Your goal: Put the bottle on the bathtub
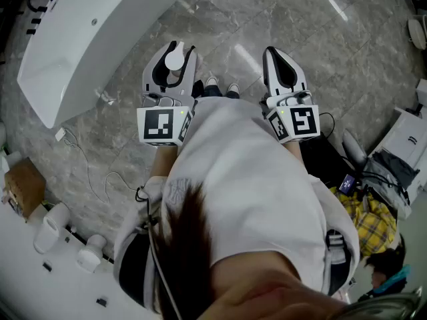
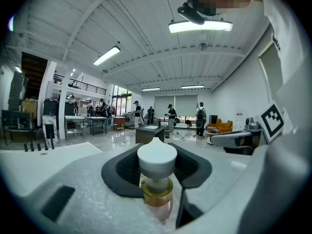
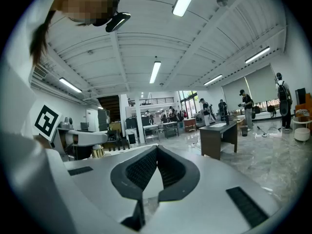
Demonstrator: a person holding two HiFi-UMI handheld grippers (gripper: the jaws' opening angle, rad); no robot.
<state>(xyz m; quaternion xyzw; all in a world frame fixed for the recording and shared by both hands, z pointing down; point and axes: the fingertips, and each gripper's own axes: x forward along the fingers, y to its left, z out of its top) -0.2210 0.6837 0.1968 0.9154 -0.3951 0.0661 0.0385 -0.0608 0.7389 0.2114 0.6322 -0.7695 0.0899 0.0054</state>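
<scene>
I hold the bottle in the jaws of the left gripper, which are closed on its neck, the white cap standing above the pads and the gold collar and clear body hanging below them. The jaws of the right gripper are pressed together with nothing between them. The white bathtub lies well apart, off to my left across the grey stone floor, so the bottle is nowhere near its resting place. The grip is my main worry: the pads bear on a narrow neck, and a quick swing toward the tub could, I judge, let the body pivot or slide out. The tub's rim looks smooth and glossy, so a bottle released tilted or off-centre may topple into the basin or onto the stone. A loose white cable trails over the floor beside the tub and could catch a foot on the way.
</scene>
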